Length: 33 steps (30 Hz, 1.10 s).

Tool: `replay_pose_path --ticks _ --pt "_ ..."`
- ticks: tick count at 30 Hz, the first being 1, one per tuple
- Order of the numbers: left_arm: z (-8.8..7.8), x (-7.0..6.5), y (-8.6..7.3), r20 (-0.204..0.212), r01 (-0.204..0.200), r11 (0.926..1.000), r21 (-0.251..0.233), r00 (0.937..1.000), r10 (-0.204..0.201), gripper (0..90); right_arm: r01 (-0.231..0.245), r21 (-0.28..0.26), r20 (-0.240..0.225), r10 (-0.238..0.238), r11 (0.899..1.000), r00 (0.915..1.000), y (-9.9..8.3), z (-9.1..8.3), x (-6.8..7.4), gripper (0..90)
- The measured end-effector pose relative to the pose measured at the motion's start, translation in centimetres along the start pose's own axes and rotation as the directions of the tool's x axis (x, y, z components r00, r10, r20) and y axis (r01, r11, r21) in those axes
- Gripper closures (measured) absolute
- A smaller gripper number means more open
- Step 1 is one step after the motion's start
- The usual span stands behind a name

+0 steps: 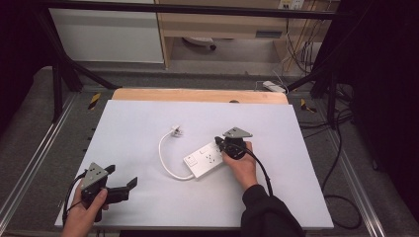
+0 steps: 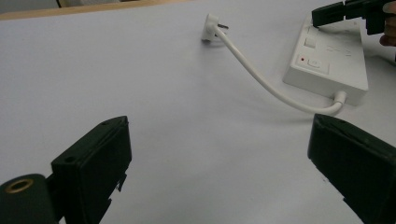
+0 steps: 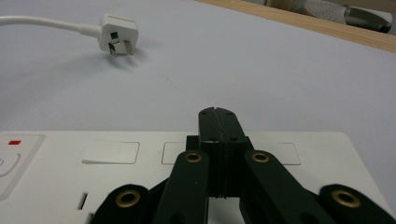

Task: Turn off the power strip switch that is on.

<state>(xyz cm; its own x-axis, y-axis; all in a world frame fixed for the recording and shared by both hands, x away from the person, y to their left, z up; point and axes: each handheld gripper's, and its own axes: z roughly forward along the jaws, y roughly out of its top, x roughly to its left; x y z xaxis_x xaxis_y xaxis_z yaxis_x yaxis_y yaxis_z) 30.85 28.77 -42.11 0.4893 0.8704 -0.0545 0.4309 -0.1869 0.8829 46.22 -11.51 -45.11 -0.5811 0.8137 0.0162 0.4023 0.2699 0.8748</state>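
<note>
Right gripper view: power strip [image 3: 56,163] under shut claw [image 3: 218,114]

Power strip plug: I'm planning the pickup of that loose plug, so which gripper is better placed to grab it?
Probably the left. The left gripper is open and free, facing the plug. The right gripper is shut over the power strip.

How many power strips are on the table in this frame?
1. The white power strip lies right of the table's middle, under the right gripper, whose shut jaws rest over its top face. Its cord curves left to a plug lying unplugged behind it.
</note>
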Motion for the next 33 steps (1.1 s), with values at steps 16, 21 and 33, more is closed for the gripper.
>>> replay_pose_path --ticks 16,21,33 --pt "0.00 0.01 0.00 -0.003 0.000 1.0000 0.001 1.0000 0.000 6.2 0.000 -0.016 0.001 0.000 1.000 1.0000 -0.26 -0.04 0.04 90.0" --pt "0.00 -0.01 -0.01 -0.003 -0.003 1.0000 0.002 1.0000 0.003 6.2 0.002 -0.024 0.004 -0.002 1.000 1.0000 -0.37 -0.04 0.09 90.0" --pt "0.00 0.00 -0.01 -0.003 -0.003 1.0000 0.002 1.0000 0.003 6.2 0.000 -0.027 0.006 0.000 1.000 1.0000 -0.43 -0.06 0.09 90.0"
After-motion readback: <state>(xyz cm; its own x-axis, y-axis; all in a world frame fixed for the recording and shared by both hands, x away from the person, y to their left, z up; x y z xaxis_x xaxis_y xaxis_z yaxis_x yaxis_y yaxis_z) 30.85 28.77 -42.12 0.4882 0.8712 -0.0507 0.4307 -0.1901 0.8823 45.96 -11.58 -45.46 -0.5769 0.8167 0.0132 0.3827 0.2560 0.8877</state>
